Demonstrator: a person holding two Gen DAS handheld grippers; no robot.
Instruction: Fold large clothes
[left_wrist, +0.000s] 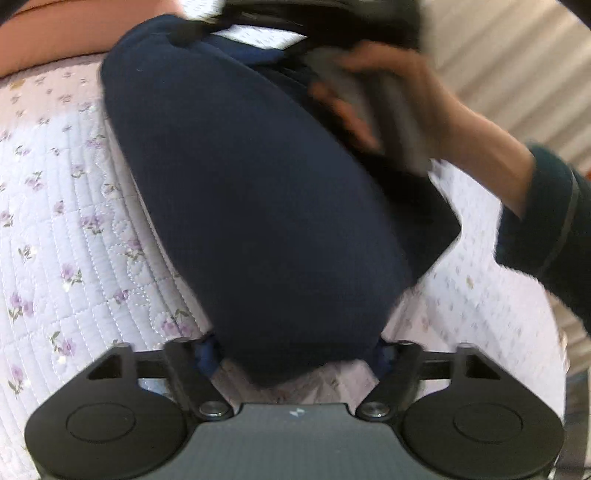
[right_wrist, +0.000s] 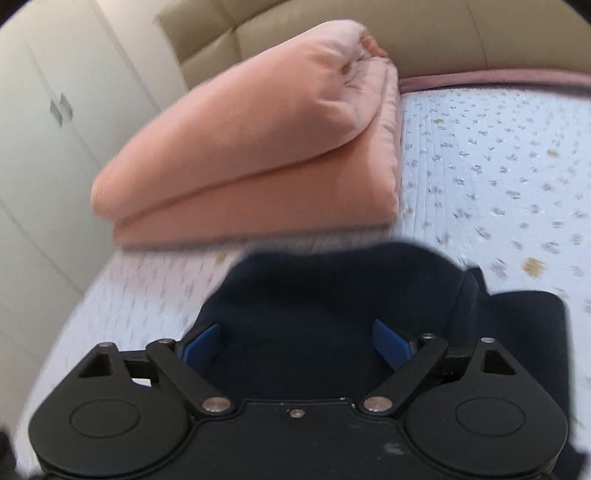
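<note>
The soft, limp navy garment (left_wrist: 251, 206) is lying folded on the bed (left_wrist: 66, 221), the left claw (left_wrist: 295, 354) straddling its near edge unpinched, the right claw (right_wrist: 295, 343) gaping wide above it, and a hem edge is looking like the best grip.

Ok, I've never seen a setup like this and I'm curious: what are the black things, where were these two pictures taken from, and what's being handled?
There is no robot here. A person holds a two-fingered gripper in each hand, and each has a camera looking along its fingers. One picture is from the left gripper, the other from the right gripper. On a flowered quilt lies a navy garment, with a folded pink duvet beyond it. The garment fills the left gripper's gap, but whether it is gripped is unclear. The right gripper is open above it.
</note>
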